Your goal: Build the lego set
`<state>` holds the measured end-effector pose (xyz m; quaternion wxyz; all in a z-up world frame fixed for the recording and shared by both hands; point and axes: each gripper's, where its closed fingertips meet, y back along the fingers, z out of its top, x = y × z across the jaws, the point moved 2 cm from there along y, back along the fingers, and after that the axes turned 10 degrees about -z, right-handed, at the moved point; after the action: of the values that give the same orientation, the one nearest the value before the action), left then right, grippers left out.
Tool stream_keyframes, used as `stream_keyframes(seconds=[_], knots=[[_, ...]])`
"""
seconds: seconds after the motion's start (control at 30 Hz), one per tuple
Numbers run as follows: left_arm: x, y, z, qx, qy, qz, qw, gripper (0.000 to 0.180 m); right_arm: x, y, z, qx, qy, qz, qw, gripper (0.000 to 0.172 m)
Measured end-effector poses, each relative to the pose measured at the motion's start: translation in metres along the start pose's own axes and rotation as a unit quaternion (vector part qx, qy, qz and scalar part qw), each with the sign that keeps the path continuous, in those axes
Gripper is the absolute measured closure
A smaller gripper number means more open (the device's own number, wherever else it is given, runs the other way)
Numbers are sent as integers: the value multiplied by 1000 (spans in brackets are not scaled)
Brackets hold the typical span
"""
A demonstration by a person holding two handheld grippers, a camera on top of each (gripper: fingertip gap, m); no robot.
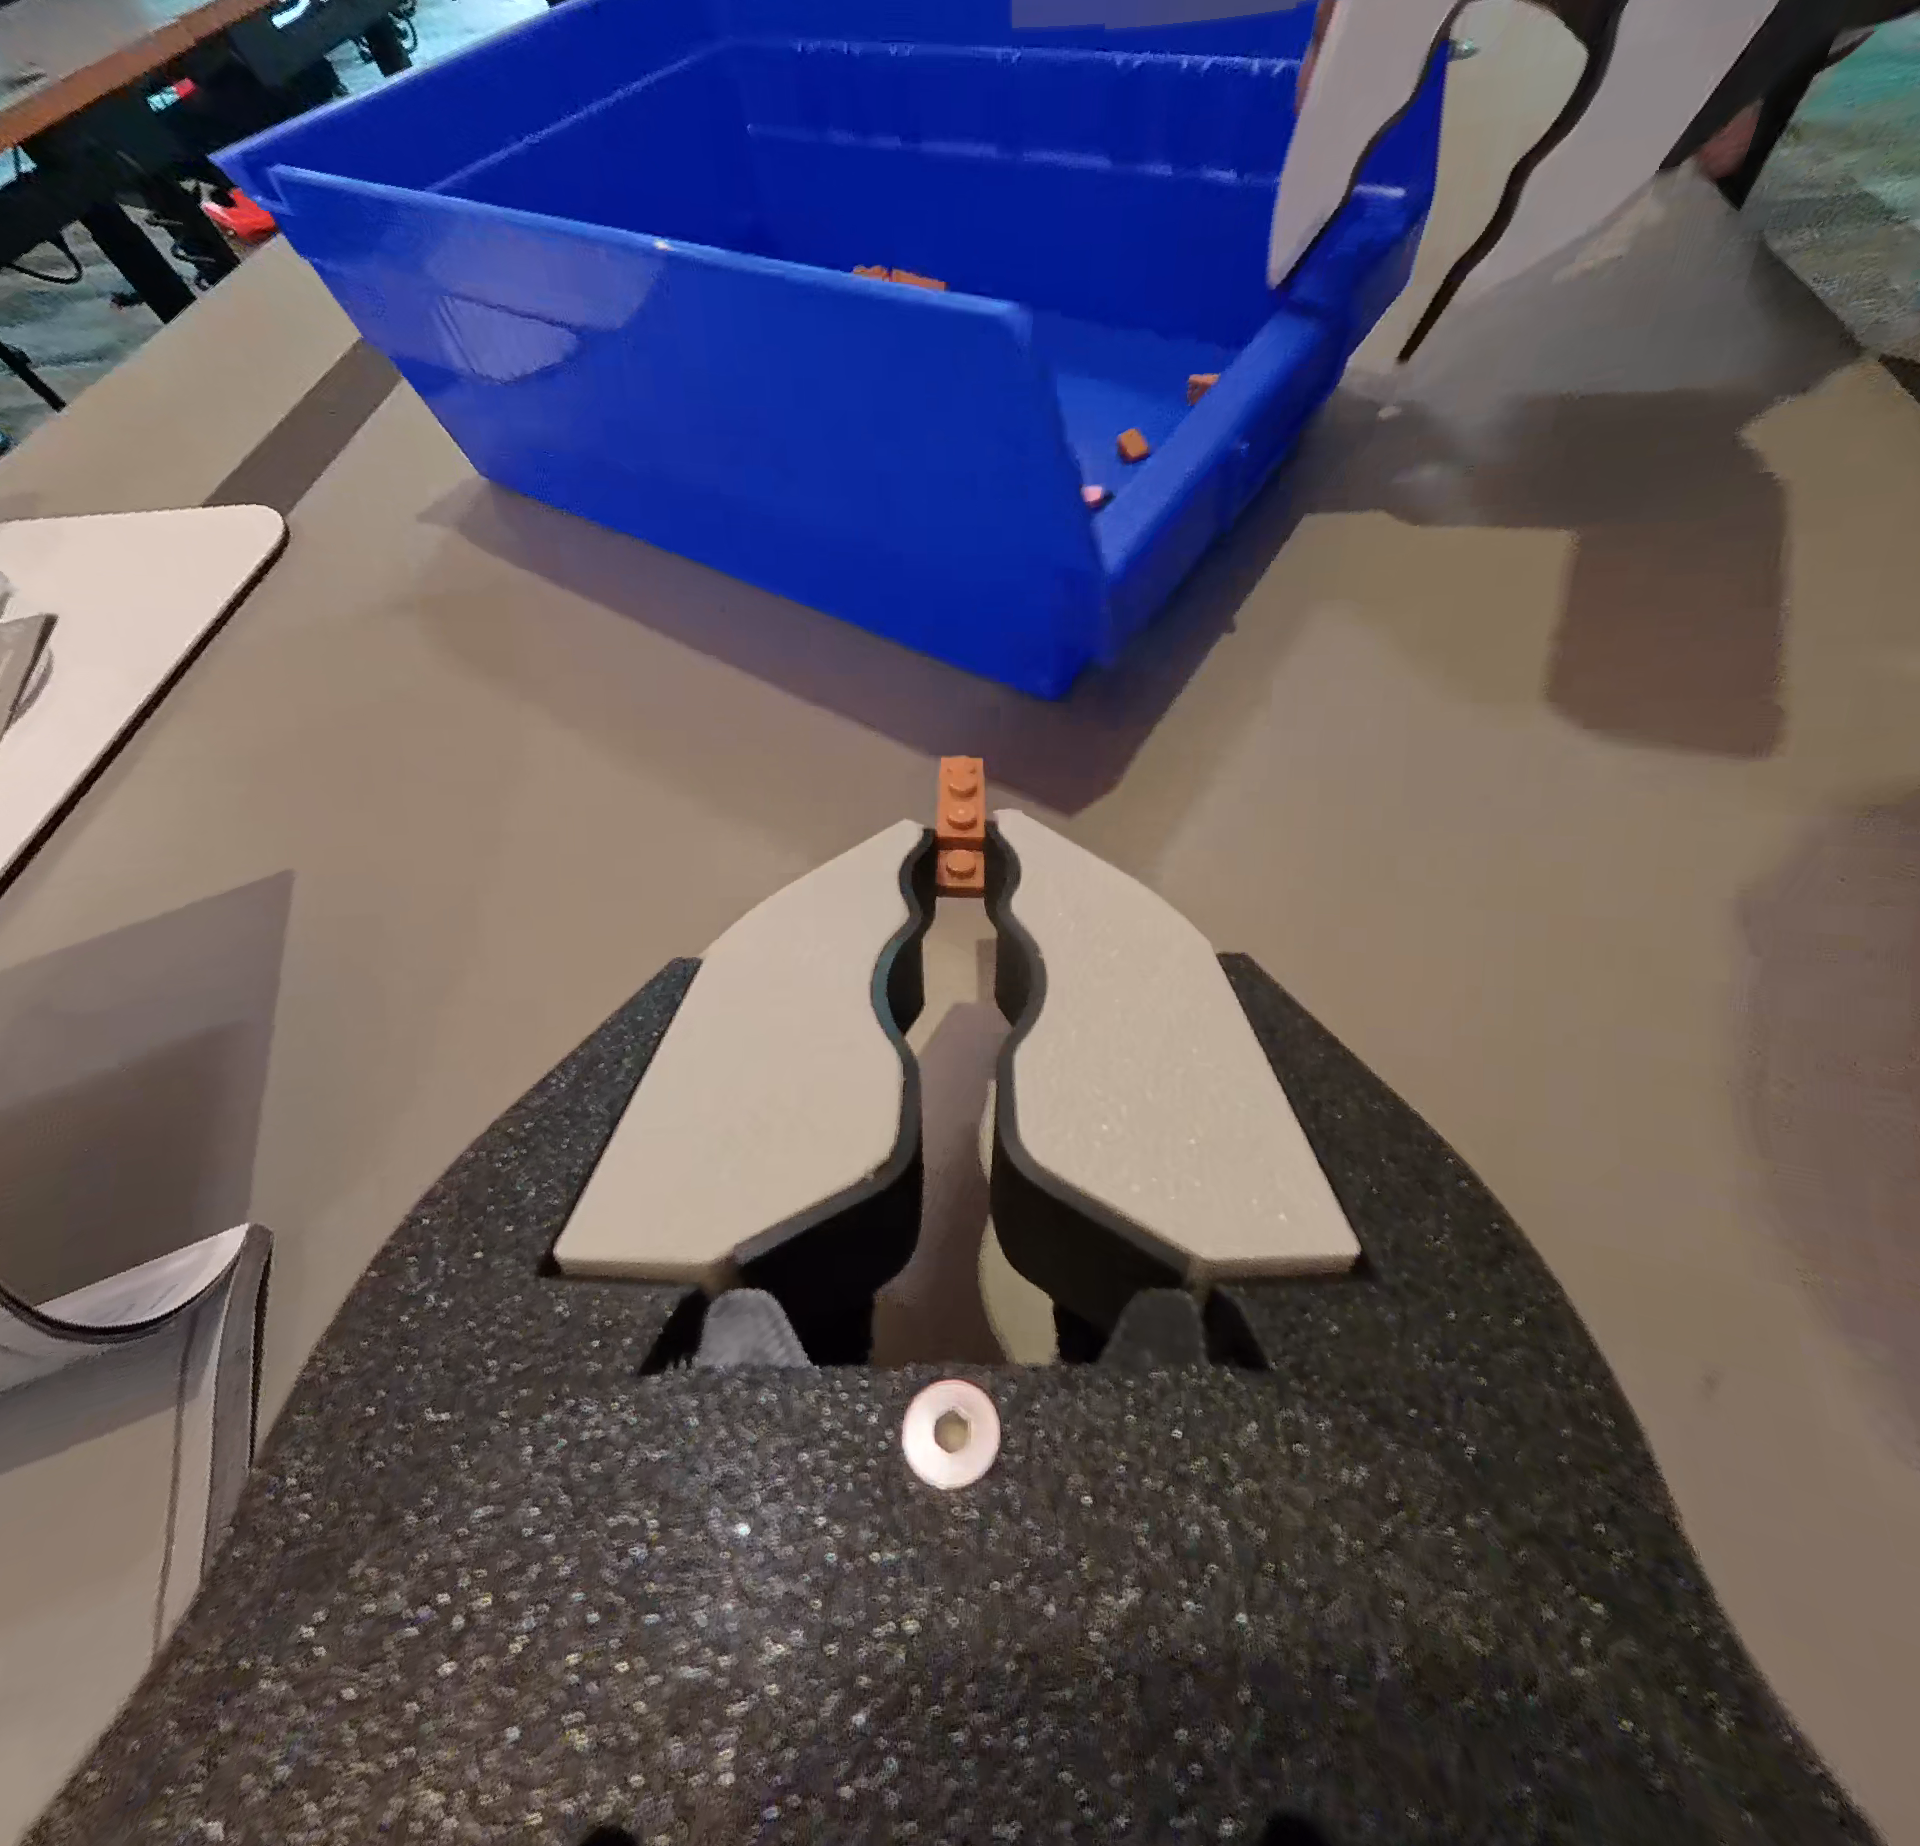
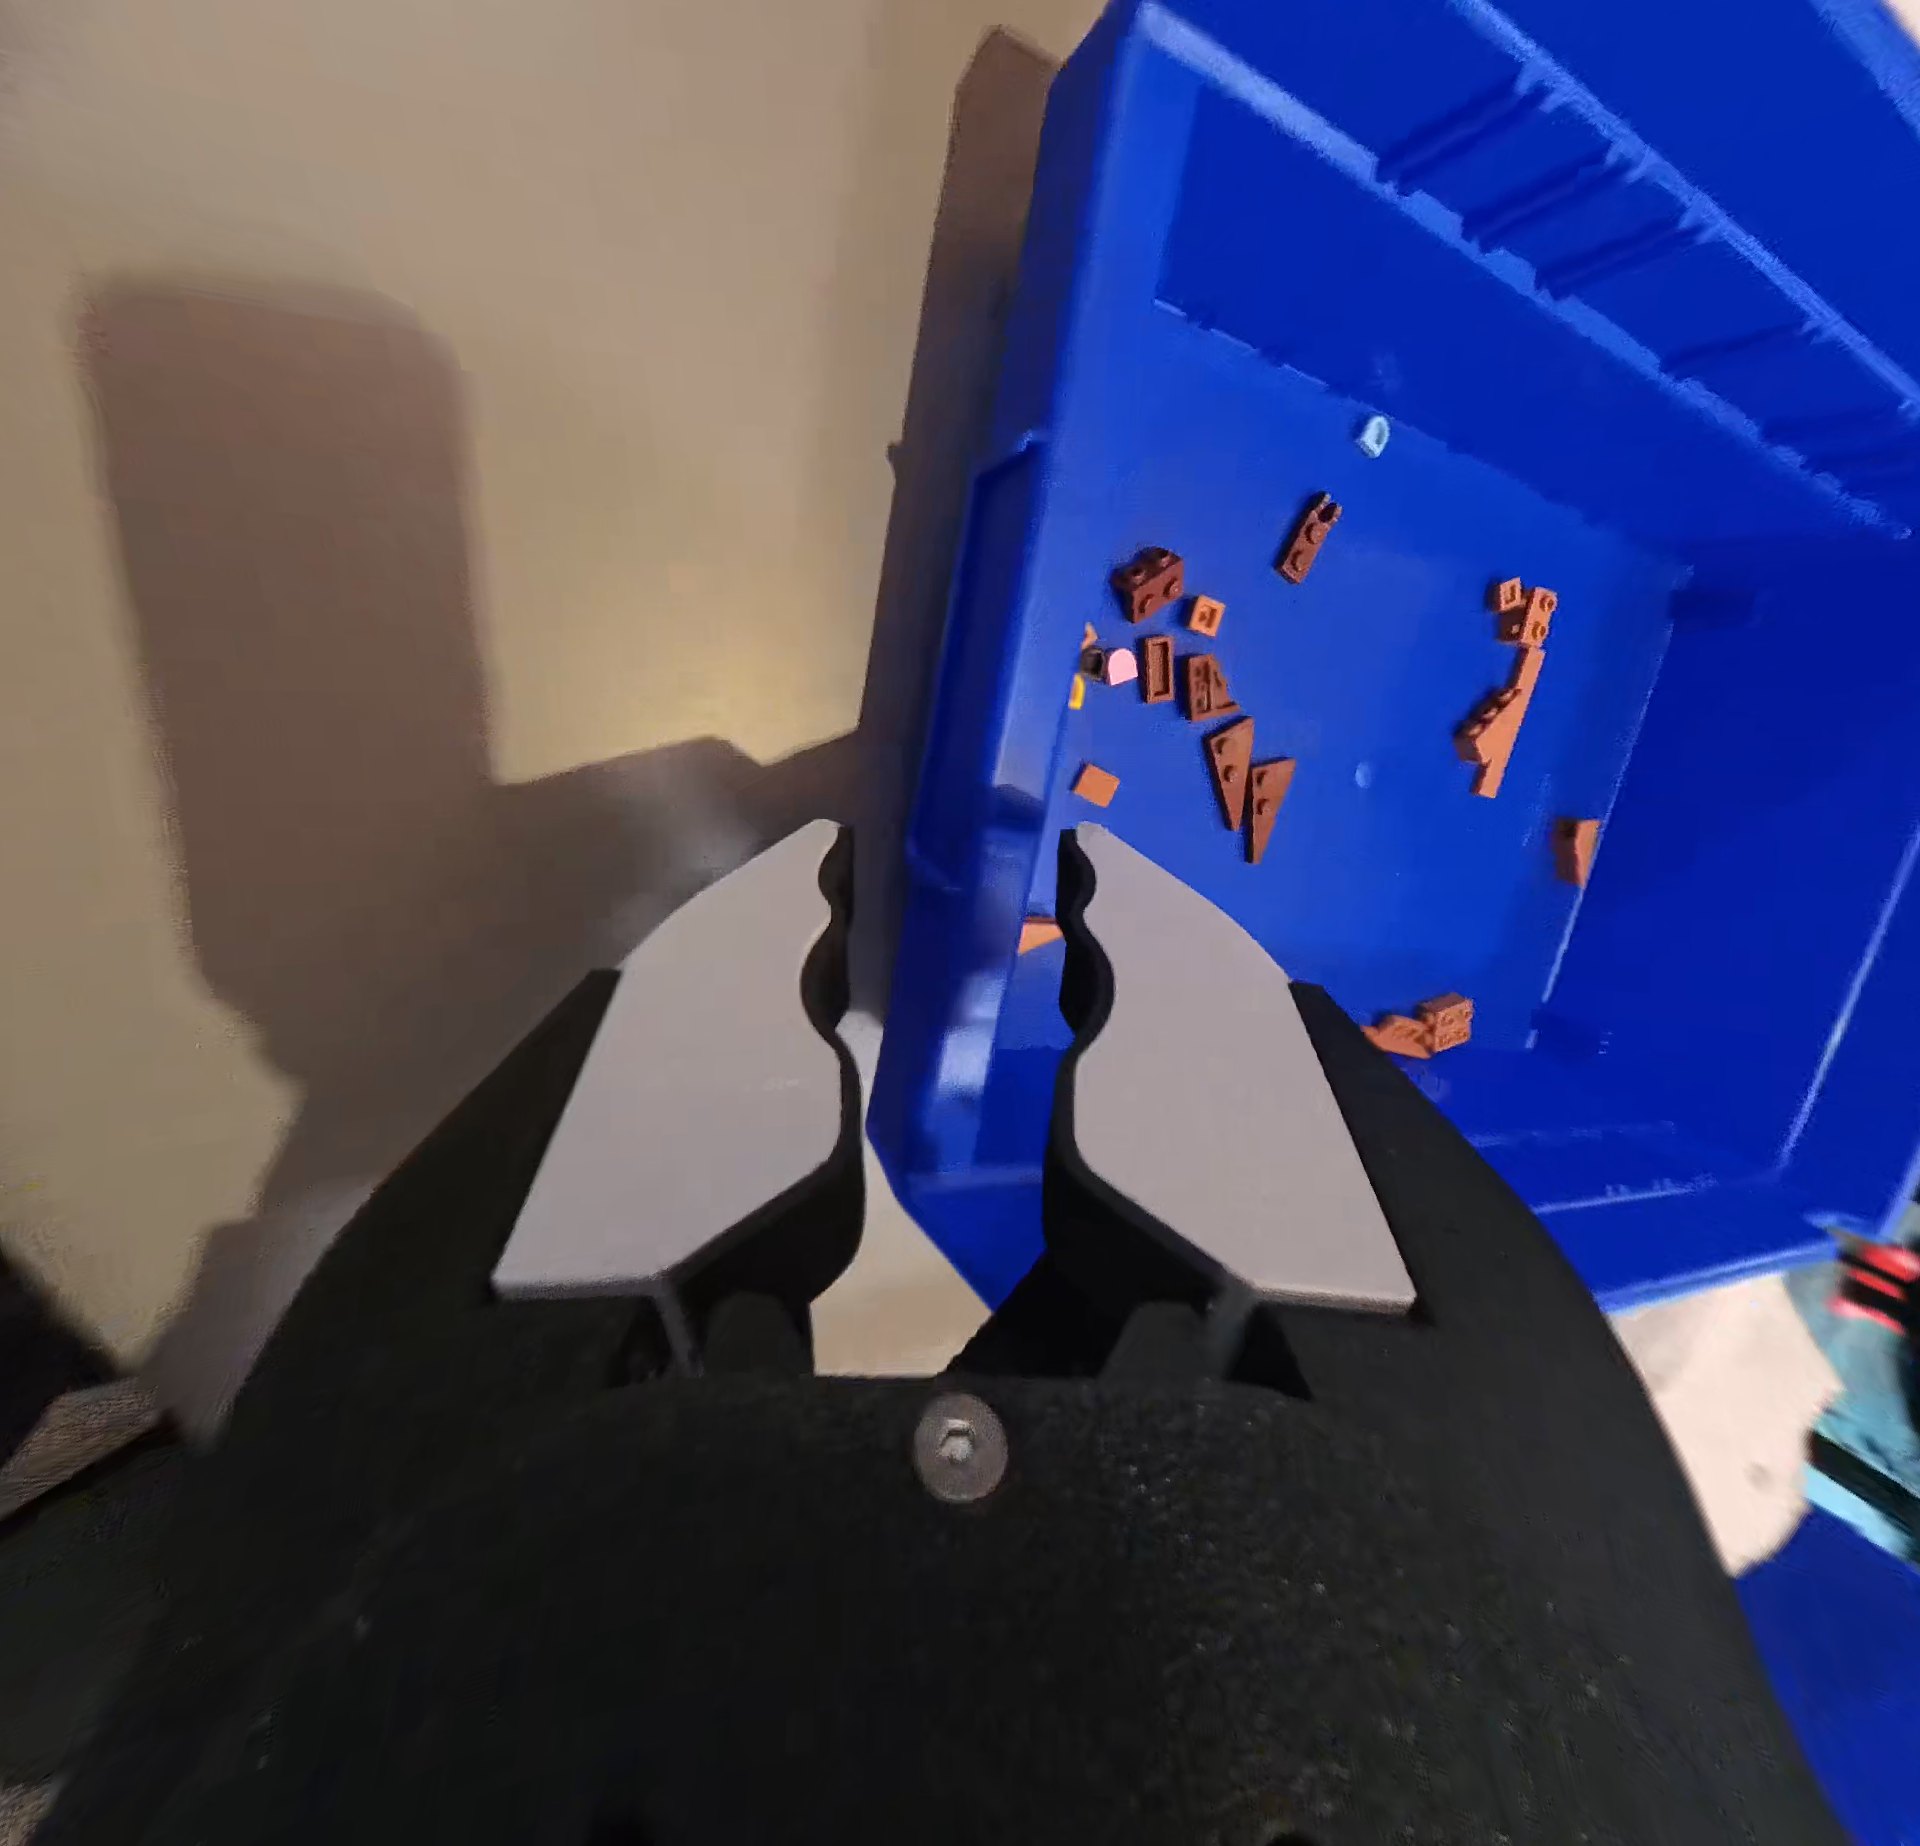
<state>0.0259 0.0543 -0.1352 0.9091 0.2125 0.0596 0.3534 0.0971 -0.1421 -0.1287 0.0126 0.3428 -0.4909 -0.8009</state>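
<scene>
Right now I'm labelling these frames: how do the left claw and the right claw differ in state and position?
The left claw is nearly closed, its fingers pinching a small orange-brown studded brick piece low over the grey table; the right claw stands open with nothing gripped. The left claw sits short of the blue bin, while the right claw hovers above the bin's rim. Both have grey wavy-edged fingers on black bodies.

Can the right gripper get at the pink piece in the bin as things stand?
Probably yes. The right gripper is open and empty above the bin wall, and the bin has no lid. The pink piece lies exposed on the floor, though brown pieces crowd it closely.
</scene>
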Motion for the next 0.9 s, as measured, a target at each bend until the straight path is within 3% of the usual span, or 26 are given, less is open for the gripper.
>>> stream_keyframes(seconds=[0.13,0.23,0.33,0.6,0.73,0.9], knots=[[3,4,1,-11,10,4,1000,173,-16,29,-6,-42,-48,32,997,137],[3,3,0,-6,8,5,1000,172,-41,32,-28,2,-37,-14,999,137],[3,3,-1,-3,7,6,1000,172,-38,32,-37,20,-16,7,1000,137],[3,2,-1,-1,5,9,1000,172,-70,22,-16,-29,52,12,998,141],[3,3,-1,-2,4,10,1000,173,-71,3,-22,-8,60,22,998,143],[3,3,-1,-2,6,9,1000,172,-75,11,-28,-27,36,-5,999,144]])
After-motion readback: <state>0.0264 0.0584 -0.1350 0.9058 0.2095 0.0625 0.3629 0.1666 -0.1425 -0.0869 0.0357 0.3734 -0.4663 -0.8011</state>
